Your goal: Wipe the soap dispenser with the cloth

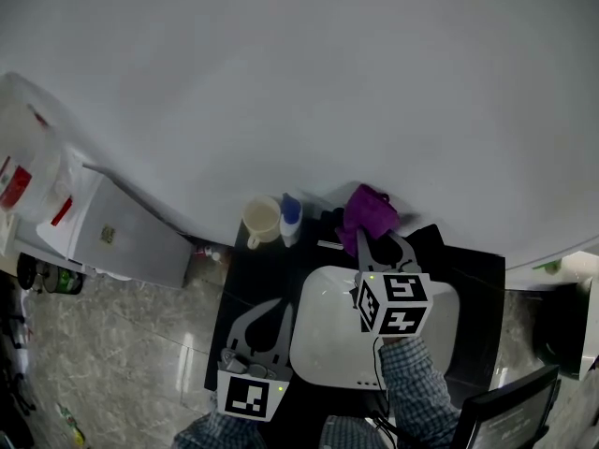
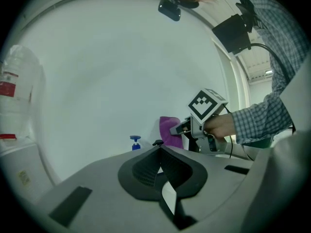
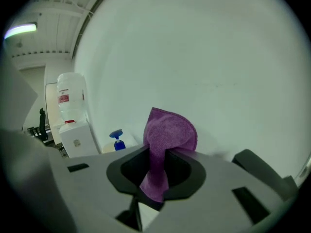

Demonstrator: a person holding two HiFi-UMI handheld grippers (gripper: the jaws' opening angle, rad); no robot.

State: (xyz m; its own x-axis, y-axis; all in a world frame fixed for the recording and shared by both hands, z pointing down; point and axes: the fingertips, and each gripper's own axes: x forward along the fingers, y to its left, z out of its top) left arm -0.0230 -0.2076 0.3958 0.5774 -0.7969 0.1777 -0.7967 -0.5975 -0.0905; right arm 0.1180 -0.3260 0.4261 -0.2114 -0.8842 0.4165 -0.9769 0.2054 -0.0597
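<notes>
1. Two grippers in play around a white basin (image 1: 323,344) set in a dark counter (image 1: 257,274).
2. Stretched across the basin to its far rim: right gripper (image 1: 374,235), jaws clamped tight on a purple cloth (image 1: 368,209).
3. Cloth pinched through its middle, upper part bunched and fanned out above the jaw tips, a narrower strip running back through the jaw opening.
4. Upright on the counter just past the basin's far left corner: soap dispenser (image 1: 291,219), pale body, blue pump on top. Clear of the cloth, with the cloth off to its right beyond the basin's far rim.
5. Just left of the dispenser, a cream mug (image 1: 261,221); touching it or only close, cannot tell.
6. Low at the basin's near left side, over the counter: left gripper (image 1: 272,302), jaws pressed together on nothing, aimed toward the dispenser.
7. Wrapped round the right gripper's handle above the basin, a hand (image 2: 219,125) in a checked sleeve, just under the marker cube (image 2: 206,103).
8. Well to the left of the basin, off the counter, a white cabinet (image 1: 131,241) on a marbled floor.
</notes>
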